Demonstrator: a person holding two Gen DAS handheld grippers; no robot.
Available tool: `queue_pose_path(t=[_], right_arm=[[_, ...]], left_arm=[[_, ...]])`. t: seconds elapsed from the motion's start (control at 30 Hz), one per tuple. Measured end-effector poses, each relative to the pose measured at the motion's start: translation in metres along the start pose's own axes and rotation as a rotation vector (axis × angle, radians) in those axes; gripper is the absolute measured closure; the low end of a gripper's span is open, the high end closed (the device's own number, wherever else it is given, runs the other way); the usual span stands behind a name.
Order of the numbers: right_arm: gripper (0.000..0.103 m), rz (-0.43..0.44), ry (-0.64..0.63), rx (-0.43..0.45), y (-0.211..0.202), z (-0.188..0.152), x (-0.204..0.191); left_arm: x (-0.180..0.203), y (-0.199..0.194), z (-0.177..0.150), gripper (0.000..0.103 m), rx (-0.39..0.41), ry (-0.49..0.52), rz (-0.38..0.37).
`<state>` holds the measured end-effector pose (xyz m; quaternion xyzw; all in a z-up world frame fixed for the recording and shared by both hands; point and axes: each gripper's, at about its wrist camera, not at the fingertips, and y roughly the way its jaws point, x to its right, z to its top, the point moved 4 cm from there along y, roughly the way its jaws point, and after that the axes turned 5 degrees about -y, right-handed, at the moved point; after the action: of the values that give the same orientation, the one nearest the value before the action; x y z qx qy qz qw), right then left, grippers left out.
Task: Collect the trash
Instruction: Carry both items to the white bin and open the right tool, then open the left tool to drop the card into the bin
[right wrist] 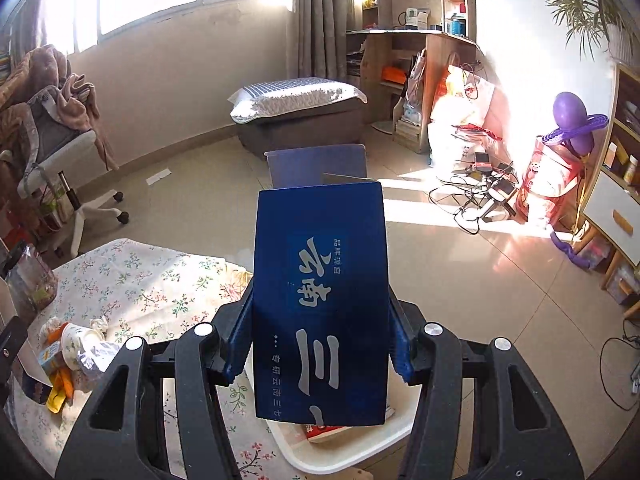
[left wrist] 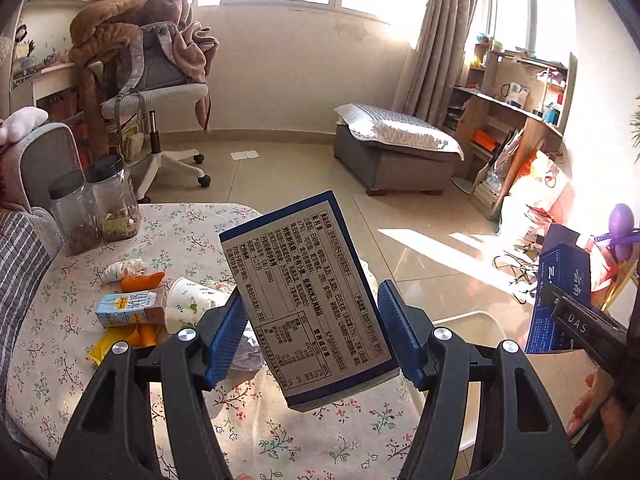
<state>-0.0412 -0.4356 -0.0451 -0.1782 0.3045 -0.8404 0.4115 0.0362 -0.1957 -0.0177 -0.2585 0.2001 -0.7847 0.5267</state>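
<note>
- While the left gripper (left wrist: pixel 310 332) is clamped on a white-and-blue box (left wrist: pixel 308 300), its blue pads press both long sides and the box's printed face tilts up over the floral table (left wrist: pixel 60 344).
- At the table's right edge, the right gripper (right wrist: pixel 320 334) is clamped on a dark blue box (right wrist: pixel 320 304) with pale lettering, one flap open at its far end.
- Below that dark blue box, beside the table, sits a white bin (right wrist: pixel 352 448) with something red and white lying inside.
- On the table, left of the white-and-blue box, more trash lies in a loose heap: a tipped paper cup (left wrist: pixel 192 306), a small drink carton (left wrist: pixel 130 310), orange wrappers (left wrist: pixel 142 280) and a crumpled tissue (left wrist: pixel 124 270).
- Toward the table's far left edge stand two clear jars (left wrist: pixel 96 204) with dark lids.
- Beyond the table, on the tiled floor, a scrap of paper (left wrist: pixel 245 155) lies near a wheeled chair (left wrist: pixel 160 100) heaped with brown blankets.
- Farther from the table, a grey footstool (left wrist: pixel 396 152) stands by the wall under the window.
</note>
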Motion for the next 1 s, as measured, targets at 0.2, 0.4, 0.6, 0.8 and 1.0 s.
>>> queue_pose_path(t=[0.2,0.4,0.6,0.8,1.0], right_arm=[[0.023,-0.058,0.066,-0.078,0.016,-0.014,0.039],[0.011,-0.135,0.173,-0.039,0.007,-0.014,0.085],[0.009,-0.152,0.271,-0.017,0.002,-0.017,0.115],[0.009,-0.158,0.308,0.011,-0.003,-0.018,0.124],[0.009,-0.139,0.304,0.013,-0.003,-0.017,0.122]], left_arm=[[0.043,0.023,-0.013,0.039,-0.046,0.036,-0.059],[0.090,0.043,-0.024,0.039,-0.114,0.050,-0.155],[0.128,0.057,-0.033,0.039,-0.172,0.062,-0.223],[0.158,0.073,-0.042,0.038,-0.236,0.060,-0.280],[0.164,0.078,-0.047,0.023,-0.255,0.101,-0.249]])
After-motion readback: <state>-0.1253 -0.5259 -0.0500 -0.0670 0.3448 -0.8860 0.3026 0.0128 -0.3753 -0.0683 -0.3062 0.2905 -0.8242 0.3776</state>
